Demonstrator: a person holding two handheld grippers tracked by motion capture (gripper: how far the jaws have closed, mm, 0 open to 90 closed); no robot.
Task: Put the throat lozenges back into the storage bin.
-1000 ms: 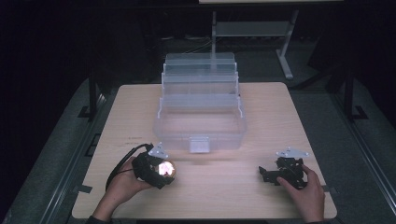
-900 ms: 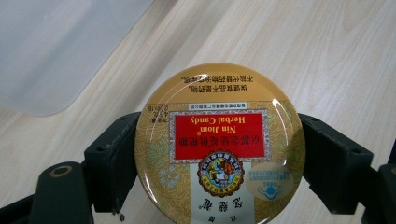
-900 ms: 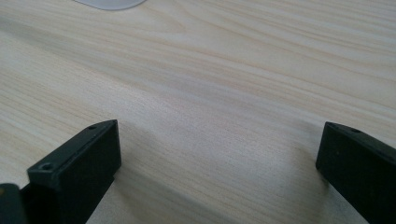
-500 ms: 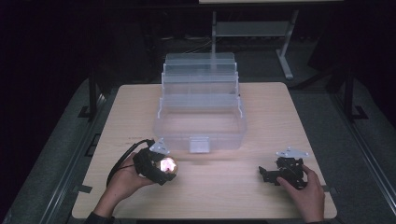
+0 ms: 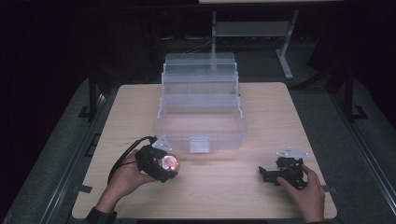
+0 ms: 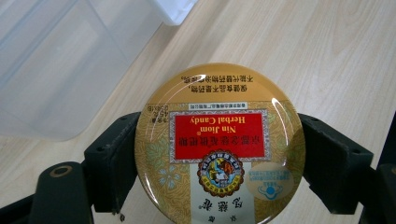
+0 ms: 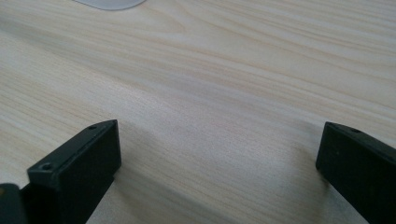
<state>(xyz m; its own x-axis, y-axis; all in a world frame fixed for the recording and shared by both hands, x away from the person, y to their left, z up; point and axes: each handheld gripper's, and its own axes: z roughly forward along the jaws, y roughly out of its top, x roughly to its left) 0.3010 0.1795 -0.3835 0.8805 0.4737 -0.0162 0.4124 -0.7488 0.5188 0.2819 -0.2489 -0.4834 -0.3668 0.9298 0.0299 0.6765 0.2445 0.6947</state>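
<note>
A round gold candy tin [image 6: 218,147] with a red label sits between the jaws of my left gripper [image 6: 219,163], which is shut on its sides. From the high view, that gripper [image 5: 159,163] holds the tin [image 5: 169,162] just above the table, in front of the left part of a clear plastic toolbox [image 5: 201,119] whose tiered trays stand open. My right gripper [image 5: 268,173] rests low at the front right of the table. Its jaws [image 7: 215,168] stand wide open over bare wood with nothing between them.
The wooden table [image 5: 261,107] carries the toolbox at its centre, with a white latch [image 5: 198,144] on the front wall. A corner of the clear box [image 6: 56,70] lies close ahead of the left gripper. Dark floor and a metal stand [image 5: 285,51] lie beyond the table.
My left gripper with the tin has drifted slightly right and toward the toolbox front. The right gripper has stayed where it was.
</note>
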